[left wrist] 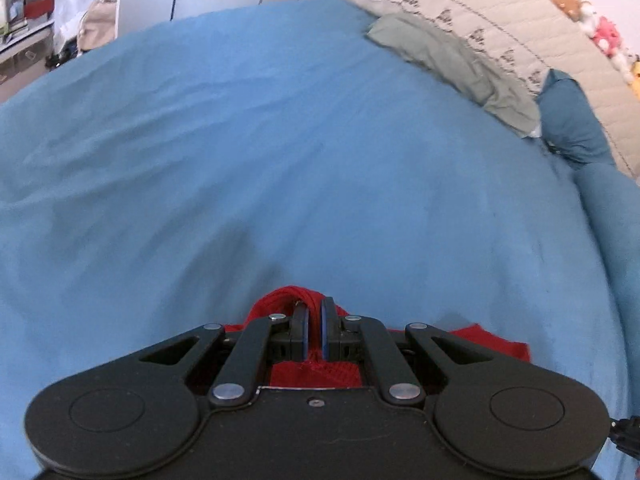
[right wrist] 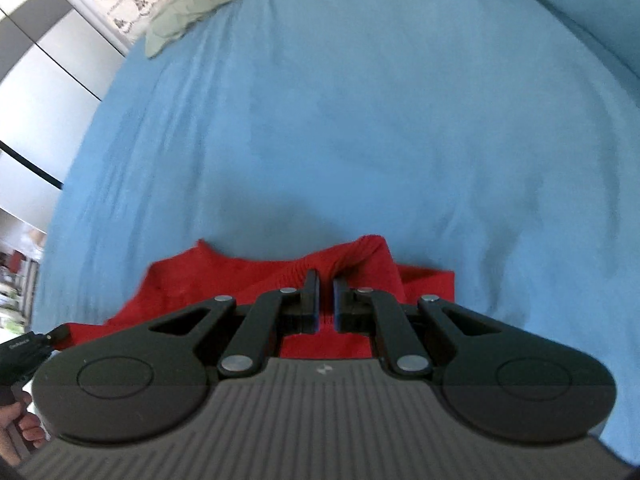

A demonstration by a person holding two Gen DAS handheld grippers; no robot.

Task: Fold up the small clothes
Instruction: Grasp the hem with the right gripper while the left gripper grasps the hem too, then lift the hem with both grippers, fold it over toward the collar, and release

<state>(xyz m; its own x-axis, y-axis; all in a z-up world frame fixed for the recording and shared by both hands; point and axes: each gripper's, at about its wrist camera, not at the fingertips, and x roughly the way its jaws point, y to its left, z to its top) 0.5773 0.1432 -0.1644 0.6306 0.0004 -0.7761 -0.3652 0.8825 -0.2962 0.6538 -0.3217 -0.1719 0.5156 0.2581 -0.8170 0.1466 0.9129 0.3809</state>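
A red knit garment (right wrist: 240, 276) lies on the blue bed sheet (right wrist: 360, 120), held at two places. My left gripper (left wrist: 314, 306) is shut on a bunched red edge (left wrist: 288, 296), and more red cloth (left wrist: 496, 344) trails to the right under its body. My right gripper (right wrist: 326, 280) is shut on a raised red fold (right wrist: 360, 252); the garment spreads left and right beneath it. Both views are blurred from motion. Most of the garment is hidden under the gripper bodies.
A grey-green garment (left wrist: 460, 64) lies at the far side of the bed, by a patterned cream quilt (left wrist: 480, 4). A dark blue pillow (left wrist: 572, 120) sits at the right. Wardrobe doors (right wrist: 48, 72) stand beyond the bed's left edge. A hand (right wrist: 20, 432) shows at lower left.
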